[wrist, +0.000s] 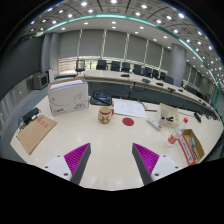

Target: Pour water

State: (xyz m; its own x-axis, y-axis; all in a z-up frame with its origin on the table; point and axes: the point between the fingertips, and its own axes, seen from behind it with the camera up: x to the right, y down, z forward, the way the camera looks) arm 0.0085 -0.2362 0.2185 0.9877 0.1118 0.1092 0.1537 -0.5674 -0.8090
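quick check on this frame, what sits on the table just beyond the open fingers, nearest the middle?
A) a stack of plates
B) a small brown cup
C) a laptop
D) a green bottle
B: a small brown cup stands on the white table ahead of the gripper, whose fingers are open with nothing between them; a red disc lies just beside the cup.

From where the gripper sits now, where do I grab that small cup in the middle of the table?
Take the small cup around its side wall at mid-height, coming straight ahead and level. It stands upright and alone on the table, beyond the open gripper, with bare surface before it. The red disc lies to its right, so probably keep left of that.
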